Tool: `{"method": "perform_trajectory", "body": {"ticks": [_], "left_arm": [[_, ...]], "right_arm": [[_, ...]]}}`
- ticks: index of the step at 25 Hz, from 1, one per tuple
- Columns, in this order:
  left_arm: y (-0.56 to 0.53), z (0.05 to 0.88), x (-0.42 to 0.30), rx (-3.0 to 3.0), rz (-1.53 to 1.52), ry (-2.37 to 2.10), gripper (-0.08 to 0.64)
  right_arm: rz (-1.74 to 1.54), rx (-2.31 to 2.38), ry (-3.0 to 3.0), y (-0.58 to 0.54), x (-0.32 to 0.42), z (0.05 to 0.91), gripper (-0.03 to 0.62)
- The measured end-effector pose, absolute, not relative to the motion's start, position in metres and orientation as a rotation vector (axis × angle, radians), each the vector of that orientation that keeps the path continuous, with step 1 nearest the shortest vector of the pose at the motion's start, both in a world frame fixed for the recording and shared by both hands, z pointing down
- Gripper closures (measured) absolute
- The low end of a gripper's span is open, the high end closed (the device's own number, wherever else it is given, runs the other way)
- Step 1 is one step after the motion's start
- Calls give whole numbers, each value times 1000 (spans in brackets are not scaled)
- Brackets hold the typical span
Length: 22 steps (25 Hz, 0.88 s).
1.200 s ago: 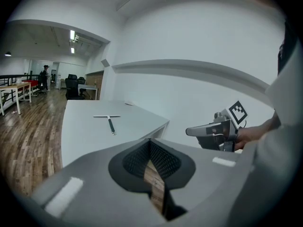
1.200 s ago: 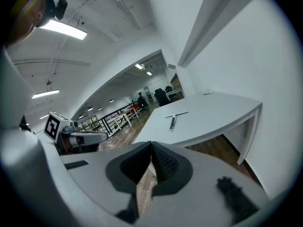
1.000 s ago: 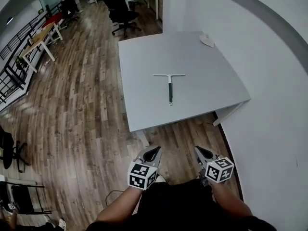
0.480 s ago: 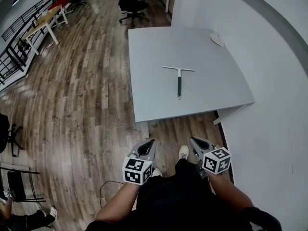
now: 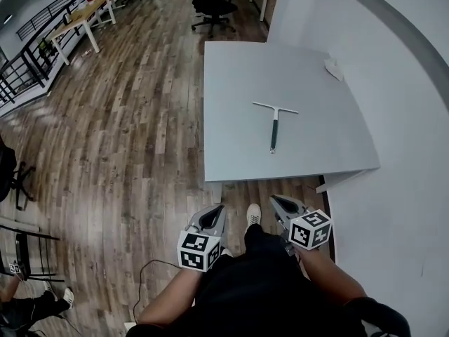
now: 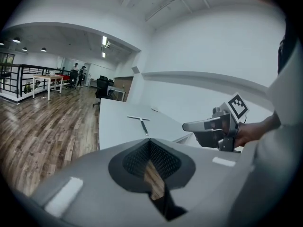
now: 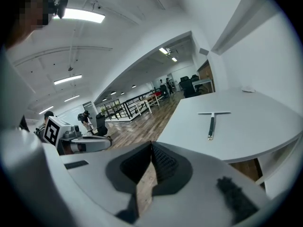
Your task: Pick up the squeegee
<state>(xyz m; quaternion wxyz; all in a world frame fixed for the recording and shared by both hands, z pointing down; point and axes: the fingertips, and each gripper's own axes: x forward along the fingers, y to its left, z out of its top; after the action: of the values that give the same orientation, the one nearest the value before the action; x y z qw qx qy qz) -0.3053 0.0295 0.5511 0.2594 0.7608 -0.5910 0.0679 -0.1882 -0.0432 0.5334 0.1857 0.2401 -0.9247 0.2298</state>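
I'm holding both grippers short of the tabletop's (image 5: 238, 83) near edge, over the floor (image 5: 126, 118). The left gripper (image 5: 214, 213) and right gripper (image 5: 278, 203) each have their fingers pressed together on nothing. The squeegee (image 5: 274, 123) lies flat about mid-tabletop, handle toward the near edge, blade crosswise toward the far one. My worry is that if I arrive with the fingers closed, I'll shove it instead of taking it. The handle looks slim and low, so a shallow pinch could slip or jam against the tabletop.
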Motion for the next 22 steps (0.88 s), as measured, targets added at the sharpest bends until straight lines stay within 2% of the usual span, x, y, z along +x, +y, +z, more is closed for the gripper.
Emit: {"method": "perform_trajectory", "body": {"ticks": [10,22], "left_arm": [[-16,567,-327,1971,234,-1659,554],[-135,588,-321,1964,378,-1651,554]], "right_arm": [[689,566,-2611,-102,-218,552,586],[706,582,-2580,-229,-205,578,586]]}}
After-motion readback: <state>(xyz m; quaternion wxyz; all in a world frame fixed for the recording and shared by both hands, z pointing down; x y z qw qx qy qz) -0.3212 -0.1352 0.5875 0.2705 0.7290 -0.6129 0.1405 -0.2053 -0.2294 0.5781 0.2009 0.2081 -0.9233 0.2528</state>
